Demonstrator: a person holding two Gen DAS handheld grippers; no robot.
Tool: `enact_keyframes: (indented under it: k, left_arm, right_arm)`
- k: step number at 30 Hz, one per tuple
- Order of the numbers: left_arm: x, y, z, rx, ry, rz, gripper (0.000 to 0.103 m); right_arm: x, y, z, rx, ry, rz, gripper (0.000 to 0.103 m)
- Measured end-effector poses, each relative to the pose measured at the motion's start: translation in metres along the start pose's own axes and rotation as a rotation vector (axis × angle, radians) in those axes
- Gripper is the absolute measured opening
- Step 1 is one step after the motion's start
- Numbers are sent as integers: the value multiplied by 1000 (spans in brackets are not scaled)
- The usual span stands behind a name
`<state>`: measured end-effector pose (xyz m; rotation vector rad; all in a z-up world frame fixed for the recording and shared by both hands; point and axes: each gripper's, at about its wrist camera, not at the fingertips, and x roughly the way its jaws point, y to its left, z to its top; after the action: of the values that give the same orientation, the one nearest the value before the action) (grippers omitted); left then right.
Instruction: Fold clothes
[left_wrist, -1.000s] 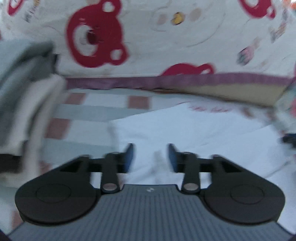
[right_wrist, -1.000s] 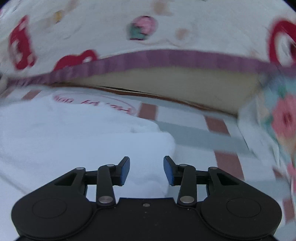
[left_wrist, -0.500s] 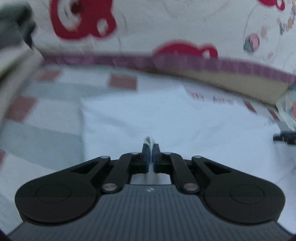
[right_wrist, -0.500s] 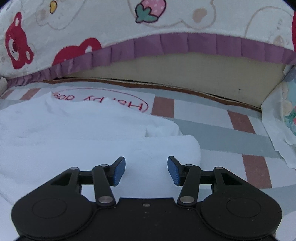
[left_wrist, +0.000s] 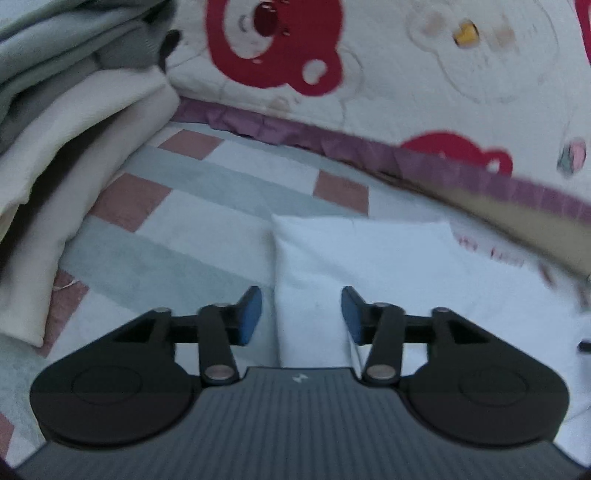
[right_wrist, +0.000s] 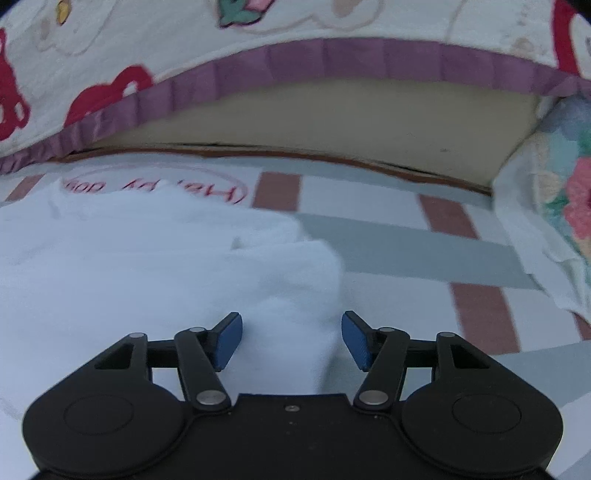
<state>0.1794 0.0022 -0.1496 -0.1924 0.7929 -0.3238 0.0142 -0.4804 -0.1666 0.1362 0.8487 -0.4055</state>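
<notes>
A white garment (left_wrist: 369, 258) lies folded flat on the checked sheet (left_wrist: 207, 206). My left gripper (left_wrist: 301, 314) is open, its blue pads straddling the garment's left folded edge, holding nothing. In the right wrist view the same white garment (right_wrist: 147, 266) shows red lettering at its far edge. My right gripper (right_wrist: 291, 338) is open over the garment's right edge, holding nothing.
A stack of folded grey and beige clothes (left_wrist: 62, 122) stands at the left. A bear-print quilt with purple trim (left_wrist: 332, 74) rises behind the sheet and also shows in the right wrist view (right_wrist: 295, 59). A floral cloth (right_wrist: 554, 206) lies at the right.
My left gripper was shut on a pinch of white cloth half a second ago; it has let go, opened and shifted left. My right gripper stayed open and barely moved.
</notes>
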Motion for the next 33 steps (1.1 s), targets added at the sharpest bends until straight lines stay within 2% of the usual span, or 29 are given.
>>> enact_keyframes:
  k: [3, 5, 8, 10, 13, 16, 21, 22, 25, 29, 30, 31, 32, 33]
  left_arm:
    - [8, 15, 1, -52, 49, -20, 49]
    - [13, 20, 0, -62, 70, 1, 53]
    - [19, 25, 0, -70, 94, -13, 55]
    - [26, 28, 2, -94, 114, -60, 58]
    - [37, 30, 13, -154, 151, -100, 67]
    - [50, 26, 28, -180, 185, -134, 69]
    - [77, 1, 36, 37, 122, -53, 75]
    - [81, -4, 36, 64, 112, -52, 79]
    - [90, -11, 38, 103, 94, -74, 91]
    - [93, -12, 39, 63, 101, -135, 92]
    - [93, -12, 40, 52, 107, -161, 88]
    - [93, -13, 40, 51, 114, -179, 62]
    - [93, -15, 40, 63, 132, -185, 39]
    - [94, -17, 40, 71, 151, -186, 13]
  right_arm:
    - [4, -28, 3, 113, 27, 9, 64]
    - [7, -57, 6, 274, 74, 50, 66]
    - [7, -92, 3, 491, 70, 198, 66]
    - [13, -101, -4, 548, 87, 282, 66]
    - [23, -97, -9, 484, 103, 321, 66]
    - [25, -93, -11, 411, 66, 348, 66]
    - [29, -85, -8, 335, 22, 392, 65]
    - [32, -83, -5, 319, 11, 388, 65]
    - [40, -77, 1, 297, -24, 375, 65]
    - [46, -66, 8, 249, -44, 364, 63]
    - [46, -62, 9, 230, -36, 371, 59]
    - [46, -58, 11, 206, -23, 382, 35]
    - [45, -53, 12, 184, -8, 391, 17]
    - [43, -49, 13, 165, -9, 388, 17]
